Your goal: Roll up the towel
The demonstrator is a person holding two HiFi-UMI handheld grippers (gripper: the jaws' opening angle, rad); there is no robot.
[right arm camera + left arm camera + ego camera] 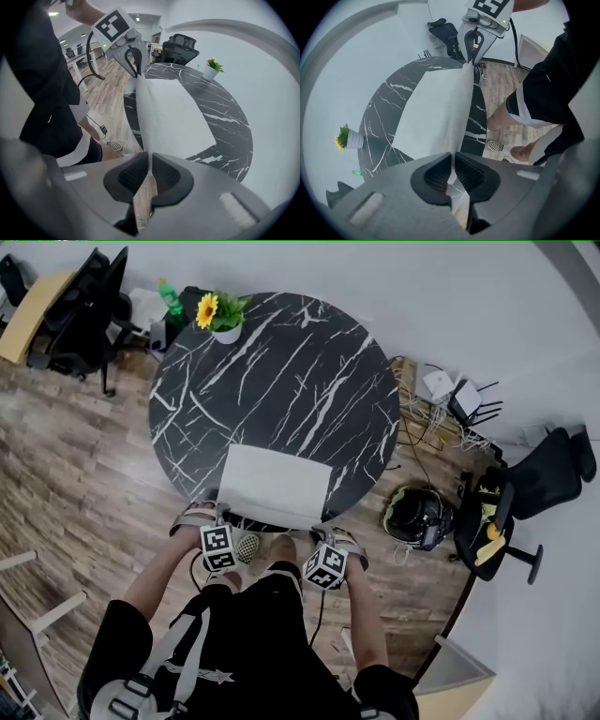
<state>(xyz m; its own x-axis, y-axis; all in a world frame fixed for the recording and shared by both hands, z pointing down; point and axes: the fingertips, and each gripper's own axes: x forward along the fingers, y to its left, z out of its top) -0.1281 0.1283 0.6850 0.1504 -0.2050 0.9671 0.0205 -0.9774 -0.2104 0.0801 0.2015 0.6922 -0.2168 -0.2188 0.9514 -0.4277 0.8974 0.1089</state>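
We stand at the table point(281, 371), a round black one with white veins; the towel point(277, 486) lies flat and unfolded on the side of the table nearest to us, with its near edge at the table rim. A flower pot point(225, 332) stands at the far rim of the table, well apart from the towel.

The left gripper point(453, 161) has its jaws closed on the near left corner of the towel; the cloth passes thin between the two ribbed pads. The right gripper point(150, 164) does the same at the near right corner; its pads are pressed together on the cloth. Both point steeply down at the table rim; the near edge runs taut between them and seems lifted a little from the table.

We judge that the rolling is only at its start; no turn of the roll is made yet. The next move, as we see it, calls for bringing both corners over and toward the far side of the table, together and at the same pace, so that the first turn is straight and tight; if one gripper goes ahead, the roll may come out crooked; if a grip opens too early, the first turn may fall open again.
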